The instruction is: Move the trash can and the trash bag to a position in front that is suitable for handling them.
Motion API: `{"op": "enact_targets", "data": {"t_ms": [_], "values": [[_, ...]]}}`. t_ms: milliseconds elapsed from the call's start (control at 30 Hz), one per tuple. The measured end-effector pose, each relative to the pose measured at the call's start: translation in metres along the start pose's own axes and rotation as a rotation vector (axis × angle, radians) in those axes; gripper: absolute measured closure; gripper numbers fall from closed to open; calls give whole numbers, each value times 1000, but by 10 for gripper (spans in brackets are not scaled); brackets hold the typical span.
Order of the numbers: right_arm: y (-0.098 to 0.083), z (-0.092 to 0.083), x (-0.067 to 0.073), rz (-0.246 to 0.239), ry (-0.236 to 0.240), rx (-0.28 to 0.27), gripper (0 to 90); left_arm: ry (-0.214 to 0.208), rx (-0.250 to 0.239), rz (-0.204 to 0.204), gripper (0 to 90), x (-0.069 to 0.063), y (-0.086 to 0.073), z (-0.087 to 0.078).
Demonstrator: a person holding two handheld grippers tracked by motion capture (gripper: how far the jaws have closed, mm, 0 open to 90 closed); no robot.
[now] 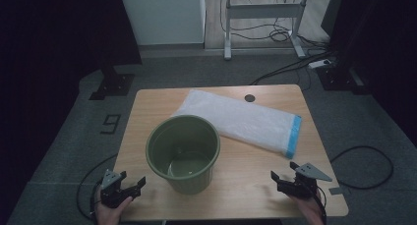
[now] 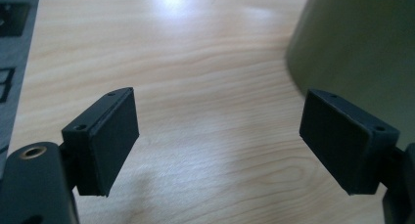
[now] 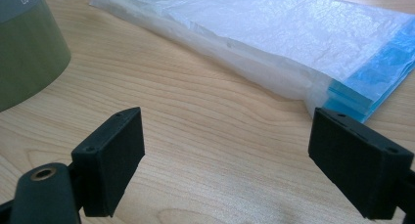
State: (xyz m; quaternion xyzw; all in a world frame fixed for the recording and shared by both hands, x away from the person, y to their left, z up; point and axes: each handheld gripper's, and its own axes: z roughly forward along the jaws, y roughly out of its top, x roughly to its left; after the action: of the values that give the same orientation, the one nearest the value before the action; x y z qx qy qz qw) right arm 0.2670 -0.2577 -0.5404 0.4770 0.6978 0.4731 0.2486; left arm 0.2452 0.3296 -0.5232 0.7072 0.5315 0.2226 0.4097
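Waiting at the near table edge, left gripper point(image 1: 132, 184) and right gripper point(image 1: 282, 177) both wide open, holding nothing. Green bin point(image 1: 183, 154) between them, white bag point(image 1: 241, 119) flat behind. Next, probably: reach for bag, pinch gently.

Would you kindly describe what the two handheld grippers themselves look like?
Both the left gripper and the right gripper are matte black, each with two flat rectangular jaws, screw holes along the edges, a grey three-cornered plate on top and a black cable trailing off the table.
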Motion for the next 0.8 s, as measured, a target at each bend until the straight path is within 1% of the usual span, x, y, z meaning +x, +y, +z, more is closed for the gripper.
{"op": "enact_targets", "data": {"t_ms": [67,100,167,200,267,300,367,400,433,500,567,633,667,700,733,767,800], "values": [[-1,-1,1,-4,0,-1,131,-1,-12,16,142,-2,1,-3],[-1,-2,1,-8,5,-7,131,-2,-11,16,142,-3,1,-4],[0,-4,1,-11,30,-29,131,-11,-15,19,143,-4,1,-7],[0,-5,1,-6,40,-41,131,-23,-17,21,142,-4,1,-8],[0,-6,-1,-10,50,-49,131,-52,-26,40,143,-6,2,-11],[0,-6,-2,-10,52,-46,131,-71,-33,50,143,-7,4,-13],[0,-6,-4,7,63,-47,131,-116,-45,59,145,-10,7,-15],[-1,-7,-5,7,64,-47,131,-121,-47,64,145,-12,9,-15],[-1,-7,-5,6,54,-45,131,-125,-53,69,145,-14,11,-16],[-3,-9,-6,3,43,-45,131,-147,-65,87,147,-16,15,-16],[-3,-12,-7,-1,48,-48,132,-171,-63,119,147,-20,20,-13],[-3,-12,-9,3,47,-52,132,-226,-48,169,149,-23,24,-9],[-4,-11,-9,4,47,-51,132,-247,-41,199,146,-26,26,-7],[-4,-11,-10,4,48,-48,133,-270,-35,220,146,-28,29,-4],[-4,-10,-10,0,49,-42,133,-270,-35,220,146,-28,29,-4],[-5,-10,-9,-7,49,-33,133,-318,-29,242,146,-32,33,0],[-5,-10,-9,-12,49,-30,133,-347,-36,248,149,-34,35,1]]}}
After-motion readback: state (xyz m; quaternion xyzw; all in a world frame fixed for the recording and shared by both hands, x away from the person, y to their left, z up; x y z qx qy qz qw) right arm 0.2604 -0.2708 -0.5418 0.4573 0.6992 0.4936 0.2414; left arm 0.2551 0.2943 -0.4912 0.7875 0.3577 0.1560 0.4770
